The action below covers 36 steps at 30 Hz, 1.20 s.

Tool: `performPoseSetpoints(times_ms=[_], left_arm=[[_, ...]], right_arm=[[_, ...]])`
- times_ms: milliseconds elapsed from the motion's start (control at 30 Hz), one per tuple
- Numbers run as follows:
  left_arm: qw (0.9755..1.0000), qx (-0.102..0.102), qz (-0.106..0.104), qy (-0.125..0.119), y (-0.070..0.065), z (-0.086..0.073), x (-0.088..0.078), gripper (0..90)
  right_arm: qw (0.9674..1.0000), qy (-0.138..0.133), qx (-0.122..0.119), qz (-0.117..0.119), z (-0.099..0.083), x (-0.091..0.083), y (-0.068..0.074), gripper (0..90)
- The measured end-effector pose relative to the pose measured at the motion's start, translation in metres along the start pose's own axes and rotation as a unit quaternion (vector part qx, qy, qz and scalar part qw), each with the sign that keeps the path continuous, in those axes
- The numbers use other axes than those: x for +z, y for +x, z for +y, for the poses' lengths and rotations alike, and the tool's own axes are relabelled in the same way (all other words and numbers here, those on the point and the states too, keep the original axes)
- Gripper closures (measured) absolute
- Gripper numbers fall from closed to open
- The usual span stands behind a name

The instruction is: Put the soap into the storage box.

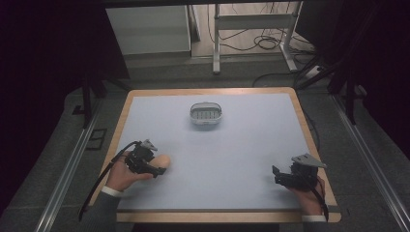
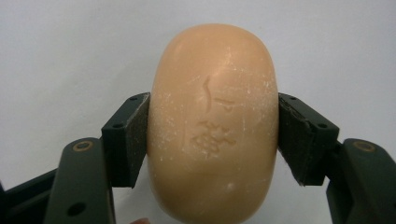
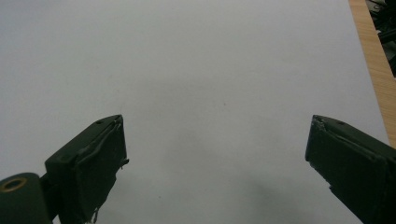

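From the high view, the left gripper (image 1: 155, 170) sits near the front left corner of the pale blue table top (image 1: 241, 145), its jaws pointing toward the middle, with a peach-coloured oval bar of soap (image 1: 163, 162) at their tips. The left gripper view supplies what that view cannot: both black pads press flat against the long sides of the soap (image 2: 212, 126), clamped firmly, and the bar's upper face carries a stamped emblem and fine white scuffs. The high view alone shows a small grey oval plastic soap dish (image 1: 206, 116) standing well apart from the soap, near the middle of the far edge. The right gripper (image 1: 279, 178) rests by the front right corner; the right gripper view shows its jaws spread wide over bare table top (image 3: 210, 93) with nothing between them, and the wooden rim (image 3: 373, 60) along one side.
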<state>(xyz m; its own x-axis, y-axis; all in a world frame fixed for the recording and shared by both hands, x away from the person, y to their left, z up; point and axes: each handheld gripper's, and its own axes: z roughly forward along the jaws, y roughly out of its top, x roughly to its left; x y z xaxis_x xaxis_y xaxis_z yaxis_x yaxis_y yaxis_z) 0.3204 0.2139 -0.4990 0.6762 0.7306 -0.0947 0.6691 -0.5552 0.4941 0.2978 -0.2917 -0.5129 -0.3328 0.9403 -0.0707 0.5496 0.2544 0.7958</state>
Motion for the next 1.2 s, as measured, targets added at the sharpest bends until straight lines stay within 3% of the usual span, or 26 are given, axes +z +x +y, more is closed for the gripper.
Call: performPoseSetpoints(times_ms=[1200], left_arm=[[0.9998, 0.019, -0.002, -0.011, 0.002, 0.035, -0.004, 32.3]], right_arm=[[1.0000, 0.002, 0.004, -0.003, -0.001, 0.001, -0.003, 5.1]])
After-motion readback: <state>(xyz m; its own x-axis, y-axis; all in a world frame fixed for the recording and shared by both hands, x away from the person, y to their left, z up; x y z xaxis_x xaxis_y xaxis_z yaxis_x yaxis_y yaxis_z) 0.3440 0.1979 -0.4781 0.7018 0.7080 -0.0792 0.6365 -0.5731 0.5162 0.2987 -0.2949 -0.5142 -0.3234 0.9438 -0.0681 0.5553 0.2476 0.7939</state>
